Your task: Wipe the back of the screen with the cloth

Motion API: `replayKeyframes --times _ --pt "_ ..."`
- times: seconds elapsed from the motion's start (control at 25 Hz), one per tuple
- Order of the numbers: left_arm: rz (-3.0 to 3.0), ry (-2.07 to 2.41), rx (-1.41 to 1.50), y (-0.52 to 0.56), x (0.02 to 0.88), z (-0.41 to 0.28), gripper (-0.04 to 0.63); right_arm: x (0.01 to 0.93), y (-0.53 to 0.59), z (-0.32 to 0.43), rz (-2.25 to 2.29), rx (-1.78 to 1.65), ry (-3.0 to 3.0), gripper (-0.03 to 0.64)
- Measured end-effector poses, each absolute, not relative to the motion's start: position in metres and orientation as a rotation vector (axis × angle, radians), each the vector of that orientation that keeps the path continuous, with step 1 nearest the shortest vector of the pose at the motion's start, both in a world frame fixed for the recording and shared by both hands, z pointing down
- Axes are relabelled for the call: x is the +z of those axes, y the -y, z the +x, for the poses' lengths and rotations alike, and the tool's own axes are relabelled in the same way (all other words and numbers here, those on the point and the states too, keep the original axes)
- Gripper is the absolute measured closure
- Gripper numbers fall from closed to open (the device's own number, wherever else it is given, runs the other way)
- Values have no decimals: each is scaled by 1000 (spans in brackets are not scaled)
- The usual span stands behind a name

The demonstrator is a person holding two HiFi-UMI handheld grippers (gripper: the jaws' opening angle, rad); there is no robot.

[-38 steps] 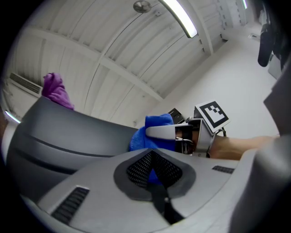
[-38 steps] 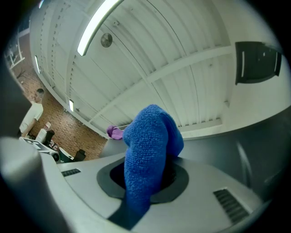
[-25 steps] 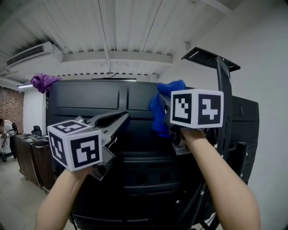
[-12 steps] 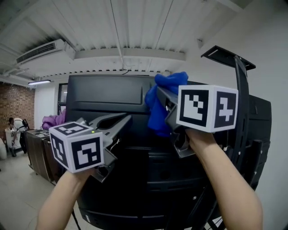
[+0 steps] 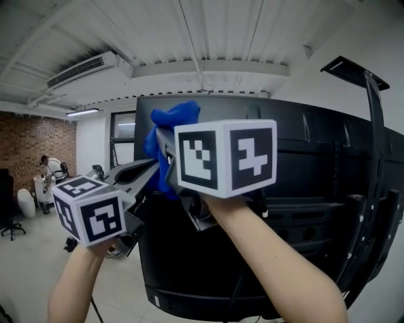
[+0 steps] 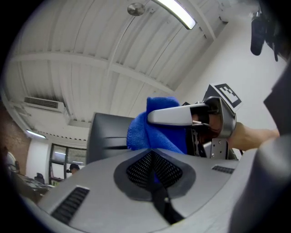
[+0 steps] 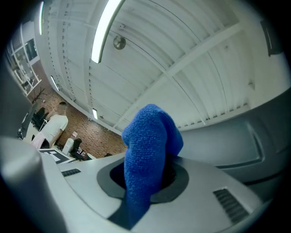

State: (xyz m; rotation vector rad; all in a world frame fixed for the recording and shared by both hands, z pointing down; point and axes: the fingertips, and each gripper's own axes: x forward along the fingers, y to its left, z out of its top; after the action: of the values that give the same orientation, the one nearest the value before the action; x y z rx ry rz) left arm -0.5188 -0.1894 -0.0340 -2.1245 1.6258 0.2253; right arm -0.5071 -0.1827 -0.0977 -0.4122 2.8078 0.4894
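My right tongs (image 7: 144, 184) clamped the blue cloth (image 5: 169, 125) by the monitor back's (image 5: 303, 189) eleven o'clock corner; my left tongs (image 6: 154, 172) were closed, empty. Pushing toward nine o'clock could slide the cloth off the edge.

Bright, even indoor light fills all three views. In the left gripper view a ceiling strip light (image 6: 175, 13) burns out to pure white, and a fluorescent tube (image 7: 105, 29) does the same in the right gripper view. The white ceiling (image 5: 208, 31) spreads the light, so shadows are soft. The black screen back (image 5: 303, 183) stays dark with a faint sheen. Both gripper views bend strongly and darken to black at the corners. The grey foreground nearest each lens is soft, while the blue cloth (image 7: 148, 150) shows a crisp weave.
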Motion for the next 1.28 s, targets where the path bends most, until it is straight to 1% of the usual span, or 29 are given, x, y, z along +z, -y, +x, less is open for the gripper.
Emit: replayKeyframes --times 0.28,0.48,0.68,0.92,1.28 --pt "-2030 -1775 138 171 -15 -576 589 -69 188 -579 -341 541 -2927 554" --pt "-2031 -1773 120 168 -10 -579 588 -60 199 -588 -409 665 -3011 554" --pt "-2098 -1700 138 183 -9 -550 588 -65 210 -555 -531 851 -3021 554" --pt "-2197 -1551 158 211 -16 -481 588 -66 232 -497 -704 973 -3020 554" --pt "-2306 -1379 197 242 -20 -391 588 -64 279 -390 -992 978 -2999 554"
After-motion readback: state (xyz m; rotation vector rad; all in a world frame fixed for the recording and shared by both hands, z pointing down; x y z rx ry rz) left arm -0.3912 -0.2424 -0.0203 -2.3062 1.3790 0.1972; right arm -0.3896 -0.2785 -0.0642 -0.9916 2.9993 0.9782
